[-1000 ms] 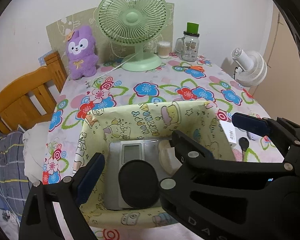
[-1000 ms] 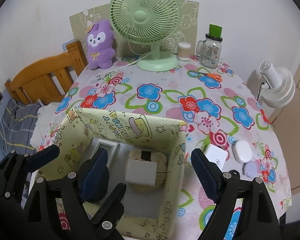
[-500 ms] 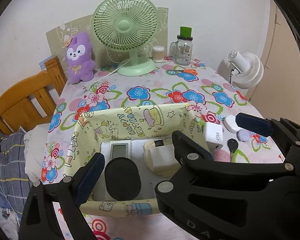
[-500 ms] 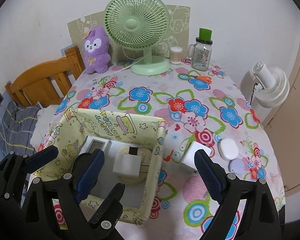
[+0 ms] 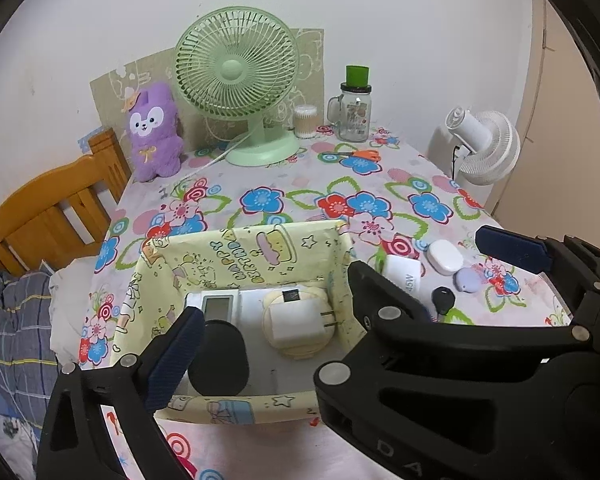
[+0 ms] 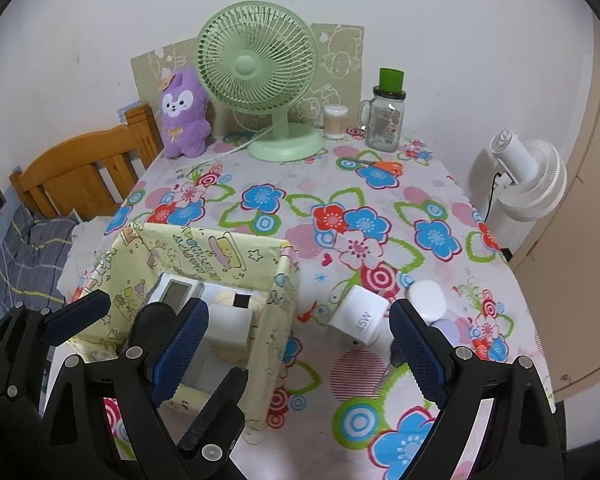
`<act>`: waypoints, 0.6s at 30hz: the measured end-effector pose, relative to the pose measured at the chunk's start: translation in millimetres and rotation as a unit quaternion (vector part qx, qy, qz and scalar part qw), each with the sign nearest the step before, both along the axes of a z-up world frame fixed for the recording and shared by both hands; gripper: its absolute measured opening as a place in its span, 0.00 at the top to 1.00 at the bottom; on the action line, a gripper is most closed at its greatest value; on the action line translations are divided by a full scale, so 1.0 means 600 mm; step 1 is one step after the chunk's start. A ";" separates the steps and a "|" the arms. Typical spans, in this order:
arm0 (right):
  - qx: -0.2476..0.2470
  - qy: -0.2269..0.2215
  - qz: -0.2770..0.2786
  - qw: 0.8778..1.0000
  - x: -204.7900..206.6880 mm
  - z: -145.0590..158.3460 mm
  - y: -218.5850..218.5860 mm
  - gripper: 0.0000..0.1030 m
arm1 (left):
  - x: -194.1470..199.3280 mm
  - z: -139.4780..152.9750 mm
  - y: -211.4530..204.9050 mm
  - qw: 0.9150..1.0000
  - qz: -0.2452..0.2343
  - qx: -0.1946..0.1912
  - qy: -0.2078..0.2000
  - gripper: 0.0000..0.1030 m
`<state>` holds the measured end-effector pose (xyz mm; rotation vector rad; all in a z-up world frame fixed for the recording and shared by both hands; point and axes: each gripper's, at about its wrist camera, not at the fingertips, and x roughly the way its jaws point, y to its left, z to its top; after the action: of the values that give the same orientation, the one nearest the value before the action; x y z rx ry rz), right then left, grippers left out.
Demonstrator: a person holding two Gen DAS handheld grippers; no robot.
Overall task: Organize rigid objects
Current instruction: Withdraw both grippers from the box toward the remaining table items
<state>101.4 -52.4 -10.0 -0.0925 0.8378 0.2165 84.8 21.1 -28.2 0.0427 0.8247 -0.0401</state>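
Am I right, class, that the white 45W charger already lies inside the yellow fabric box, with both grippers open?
No. The 45W charger stands on the tablecloth, outside the yellow fabric box, to its right, as the right wrist view shows. Both the left gripper and right gripper are open.

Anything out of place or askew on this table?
Mildly: orange-handled scissors lie loose mid-cloth near the glass jar, and the white 45W charger sits tilted outside the yellow storage box. Nothing spilled or broken.
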 end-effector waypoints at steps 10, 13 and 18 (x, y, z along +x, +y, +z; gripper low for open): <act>-0.012 -0.029 -0.012 0.999 -0.017 0.018 -0.048 0.06 | -0.010 0.009 -0.047 1.000 0.000 0.005 -0.013 0.00; -0.013 -0.034 -0.013 0.999 -0.022 0.020 -0.064 0.06 | -0.011 0.008 -0.061 1.000 -0.001 0.002 -0.010 0.00; -0.009 -0.042 -0.019 0.999 -0.031 0.021 -0.095 0.06 | -0.013 0.009 -0.087 1.000 -0.004 0.002 -0.012 0.00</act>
<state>82.7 -109.4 2.6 -0.1025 0.7583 0.1680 77.1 -30.9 -23.0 0.0505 0.8015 -0.0460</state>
